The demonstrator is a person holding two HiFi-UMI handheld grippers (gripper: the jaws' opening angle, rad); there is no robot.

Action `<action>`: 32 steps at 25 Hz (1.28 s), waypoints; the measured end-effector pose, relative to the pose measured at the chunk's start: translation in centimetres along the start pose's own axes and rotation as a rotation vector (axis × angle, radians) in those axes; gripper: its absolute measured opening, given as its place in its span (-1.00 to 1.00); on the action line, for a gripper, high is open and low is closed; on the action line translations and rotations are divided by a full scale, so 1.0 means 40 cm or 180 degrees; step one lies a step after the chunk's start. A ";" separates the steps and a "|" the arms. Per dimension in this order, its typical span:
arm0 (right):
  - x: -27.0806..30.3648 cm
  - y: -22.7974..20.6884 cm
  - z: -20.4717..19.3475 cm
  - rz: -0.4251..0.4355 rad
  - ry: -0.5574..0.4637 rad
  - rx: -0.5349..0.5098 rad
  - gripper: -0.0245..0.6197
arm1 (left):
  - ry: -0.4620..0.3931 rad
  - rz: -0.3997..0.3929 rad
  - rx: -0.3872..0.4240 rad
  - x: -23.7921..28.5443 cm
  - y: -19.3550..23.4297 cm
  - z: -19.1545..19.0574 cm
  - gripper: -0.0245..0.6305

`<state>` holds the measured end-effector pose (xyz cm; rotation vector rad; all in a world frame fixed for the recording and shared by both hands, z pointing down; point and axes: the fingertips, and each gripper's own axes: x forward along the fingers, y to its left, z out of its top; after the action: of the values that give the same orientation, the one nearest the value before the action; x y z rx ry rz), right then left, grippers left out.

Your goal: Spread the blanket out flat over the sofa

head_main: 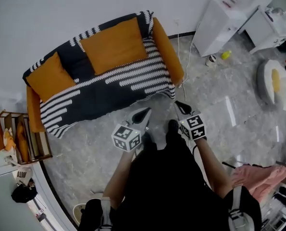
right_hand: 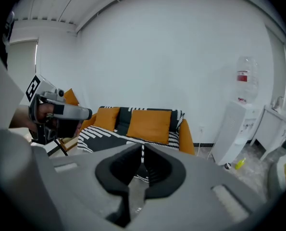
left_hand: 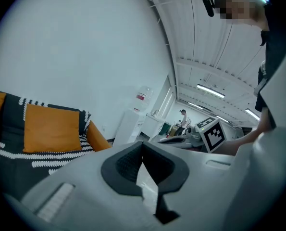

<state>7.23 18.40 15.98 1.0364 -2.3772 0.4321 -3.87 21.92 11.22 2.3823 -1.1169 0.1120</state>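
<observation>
Head view shows blanket point(head_main: 99, 93) lying across sofa point(head_main: 169, 52).

Orange fabric sofa point(head_main: 169, 52) on grey marbled floor point(head_main: 215, 124), back to the wall. Spread over seat and backrest: black-and-white striped blanket point(head_main: 99, 93). Propped on that, against the backrest: two orange square cushions point(head_main: 115, 44). Also on the floor: white cabinet point(head_main: 217, 25), small yellow bottle point(head_main: 226, 55), wooden rack point(head_main: 30, 138).

open floor point(head_main: 87, 170) fronts sofa point(head_main: 168, 49) — shelf point(head_main: 34, 146) at left
</observation>
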 end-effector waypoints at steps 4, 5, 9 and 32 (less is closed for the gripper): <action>-0.021 0.068 0.063 0.0083 -0.0248 0.0097 -0.88 | -0.0070 0.0015 0.0053 -0.063 0.006 0.032 -0.91; -0.024 0.080 0.079 0.0101 -0.0307 0.0101 -0.88 | -0.0091 0.0023 0.0064 -0.074 0.007 0.040 -0.91; -0.043 0.128 0.140 0.0169 -0.0494 0.0126 -0.89 | -0.0154 0.0060 0.0104 -0.124 0.004 0.070 -0.91; -0.055 0.380 0.348 0.0793 -0.1082 -0.0097 -0.92 | -0.0545 0.0305 0.0182 -0.298 0.070 0.177 -0.91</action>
<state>-7.34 23.13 2.03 0.8571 -2.8234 0.3257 -14.77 25.38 2.86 2.4255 -1.3239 -0.0286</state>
